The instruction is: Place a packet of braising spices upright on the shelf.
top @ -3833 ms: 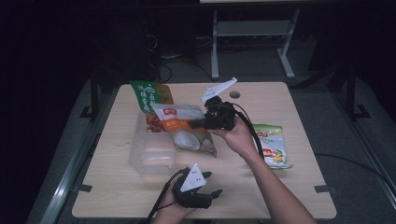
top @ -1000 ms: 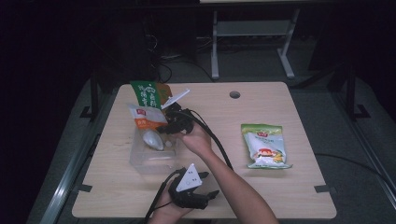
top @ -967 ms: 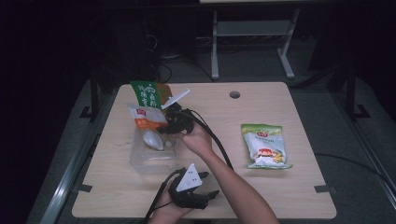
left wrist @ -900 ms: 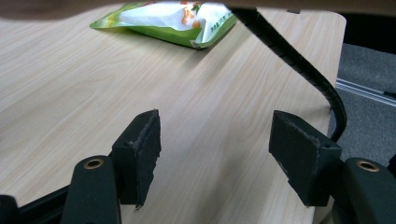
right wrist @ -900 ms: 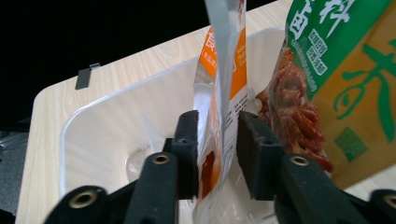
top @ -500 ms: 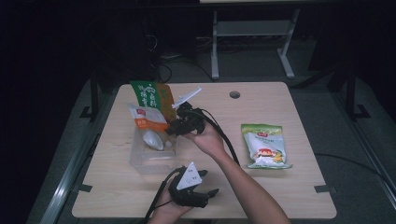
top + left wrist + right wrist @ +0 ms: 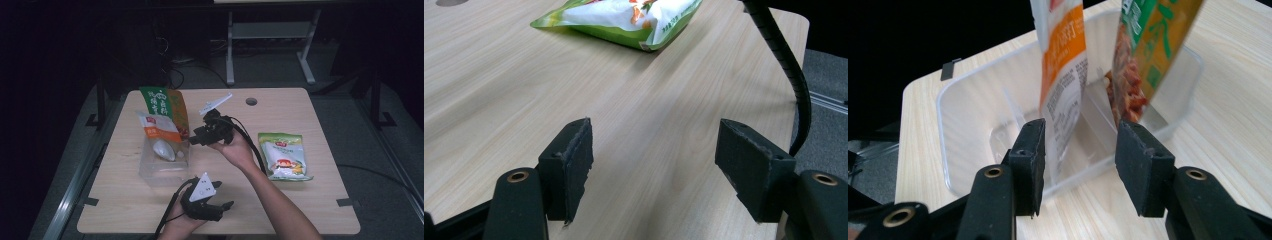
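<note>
High view with both gripper views. The right gripper (image 7: 196, 139) had drawn back from the clear plastic bin (image 7: 150, 172) since a second earlier, when it sat low at the orange-and-white pouch (image 7: 159, 134); it was now just beside the bin's right wall. Its jaws had just been opening and stood released, nothing between them. The orange-and-white pouch stood upright in the bin, unmoved, with the green-and-orange packet (image 7: 167, 107) standing just behind it. The left gripper (image 7: 220, 205) rested at the near table (image 7: 320, 210) edge as before, jaws wide apart over bare wood. The green snack bag (image 7: 284, 156) lay flat, well apart on the right, unchanged. In the right gripper view both packets' tops were cut off, and the bin's inner dividers were hard to make out.
</note>
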Tool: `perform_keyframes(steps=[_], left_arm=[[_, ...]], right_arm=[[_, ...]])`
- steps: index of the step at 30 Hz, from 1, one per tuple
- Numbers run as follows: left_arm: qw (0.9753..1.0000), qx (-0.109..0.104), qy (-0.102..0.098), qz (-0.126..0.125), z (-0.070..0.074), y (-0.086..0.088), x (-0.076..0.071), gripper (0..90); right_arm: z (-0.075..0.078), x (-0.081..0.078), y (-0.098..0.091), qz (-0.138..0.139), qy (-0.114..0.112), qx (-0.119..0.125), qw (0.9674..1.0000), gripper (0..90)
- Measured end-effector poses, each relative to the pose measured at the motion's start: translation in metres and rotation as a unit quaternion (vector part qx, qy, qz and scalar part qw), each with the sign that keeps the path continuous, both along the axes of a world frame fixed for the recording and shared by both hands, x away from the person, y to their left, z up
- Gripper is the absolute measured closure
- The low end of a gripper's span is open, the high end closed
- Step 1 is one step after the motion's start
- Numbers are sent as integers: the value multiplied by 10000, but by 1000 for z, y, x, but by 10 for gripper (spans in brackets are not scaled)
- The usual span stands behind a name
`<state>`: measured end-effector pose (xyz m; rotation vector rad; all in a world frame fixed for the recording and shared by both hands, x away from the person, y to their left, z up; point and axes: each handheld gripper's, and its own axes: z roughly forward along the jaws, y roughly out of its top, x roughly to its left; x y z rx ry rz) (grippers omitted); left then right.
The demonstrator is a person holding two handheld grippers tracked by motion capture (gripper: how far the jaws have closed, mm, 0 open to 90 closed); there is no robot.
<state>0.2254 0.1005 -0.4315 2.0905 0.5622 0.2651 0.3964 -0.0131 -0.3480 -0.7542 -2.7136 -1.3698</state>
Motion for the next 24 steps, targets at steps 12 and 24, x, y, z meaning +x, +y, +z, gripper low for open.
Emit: perform_keyframes(steps=[12, 24], left_arm=[[10000, 19, -46, 4, 1, 2, 3, 308], [10000, 21, 62, -73, -2, -8, 4, 302]], right_arm=[[-2, -4, -35, -208, -16, 0, 9998, 520], [-1, -13, -75, -475, 12, -82, 9988, 482]])
